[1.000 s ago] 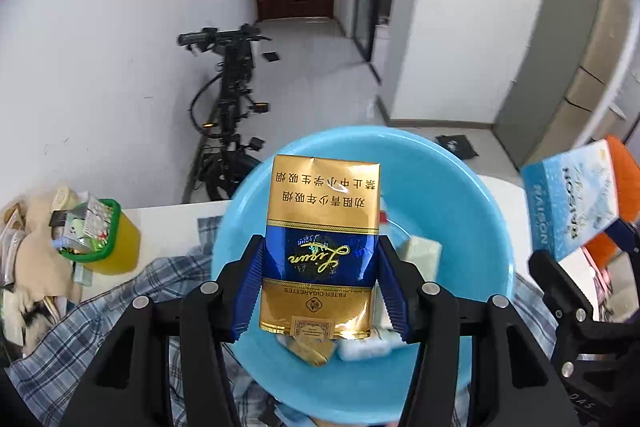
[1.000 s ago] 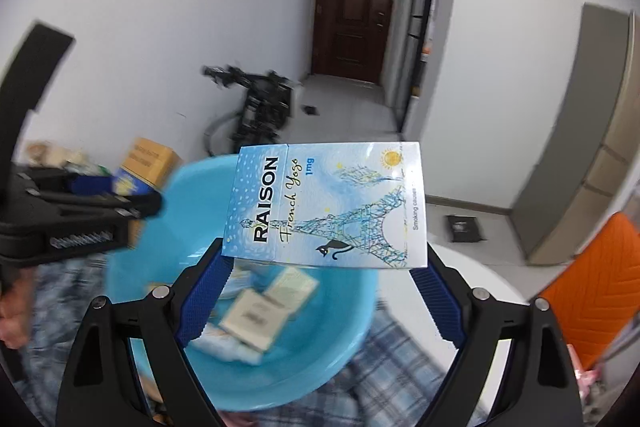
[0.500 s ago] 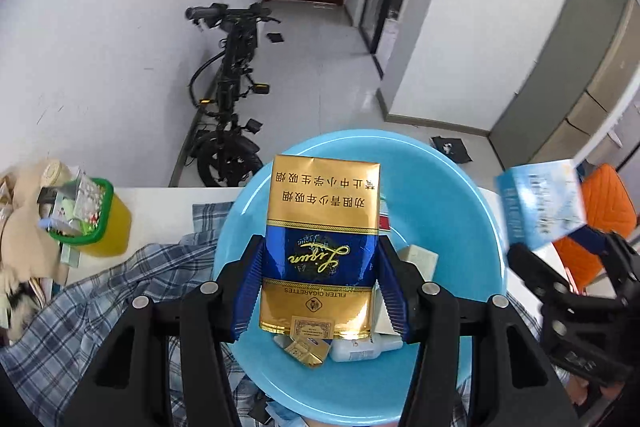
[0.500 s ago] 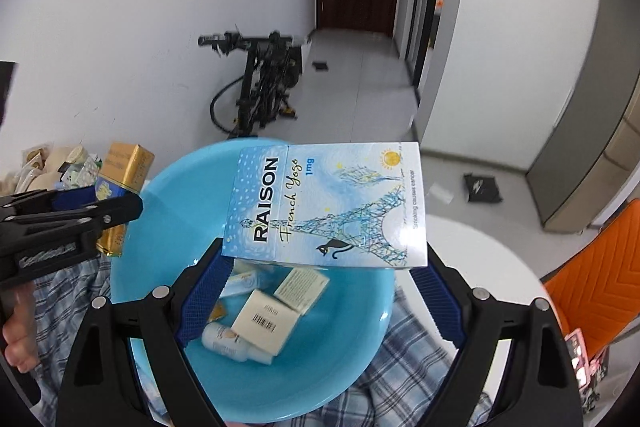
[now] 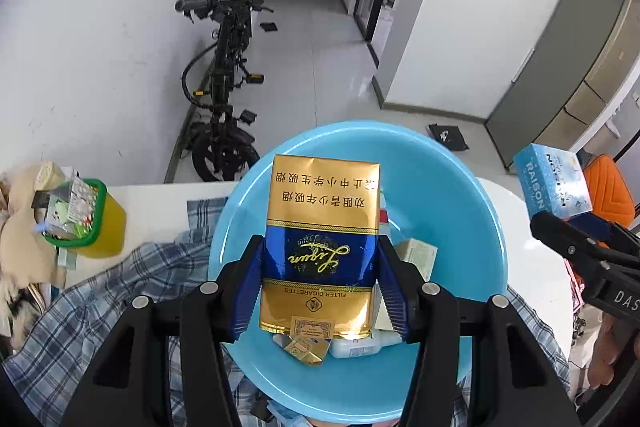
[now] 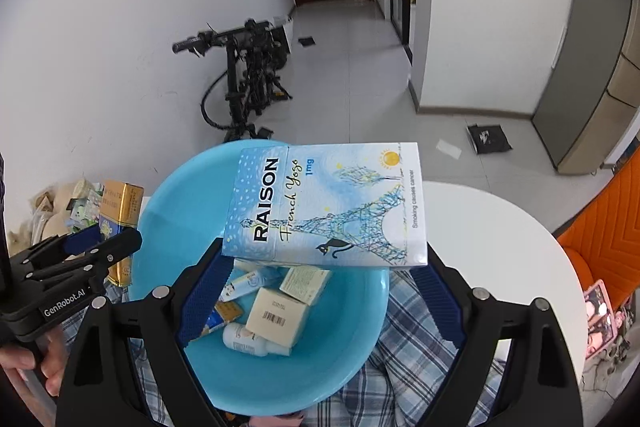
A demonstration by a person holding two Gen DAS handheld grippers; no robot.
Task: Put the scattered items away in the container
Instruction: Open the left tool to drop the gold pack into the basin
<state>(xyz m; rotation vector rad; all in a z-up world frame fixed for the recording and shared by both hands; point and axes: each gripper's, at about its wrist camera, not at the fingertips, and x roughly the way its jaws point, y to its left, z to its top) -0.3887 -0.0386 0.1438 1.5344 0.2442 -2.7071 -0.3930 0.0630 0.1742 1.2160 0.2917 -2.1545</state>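
My left gripper (image 5: 320, 246) is shut on a gold and blue cigarette pack (image 5: 322, 195), held upright above the light blue basin (image 5: 460, 211). My right gripper (image 6: 324, 254) is shut on a pale blue RAISON box (image 6: 328, 203), held flat over the basin (image 6: 280, 379). Inside the basin lie white boxes (image 6: 278, 315), a small white bottle (image 6: 248, 339) and a tube. In the right wrist view the left gripper (image 6: 100, 243) and its gold pack (image 6: 120, 203) are at the basin's left rim. In the left wrist view the RAISON box (image 5: 552, 183) is past the basin's right rim.
The basin rests on a plaid cloth (image 5: 100, 291) on a round white table (image 6: 500, 227). A yellow cup with a green rim (image 5: 84, 223), full of small packets, stands at the left. An orange chair (image 6: 608, 227) is at the right. A bicycle (image 5: 224, 75) leans against the far wall.
The right gripper has swung and rolled with the RAISON box, so the basin now lies more squarely under it. The left gripper drifted slightly with its pack. Both grips are unchanged.
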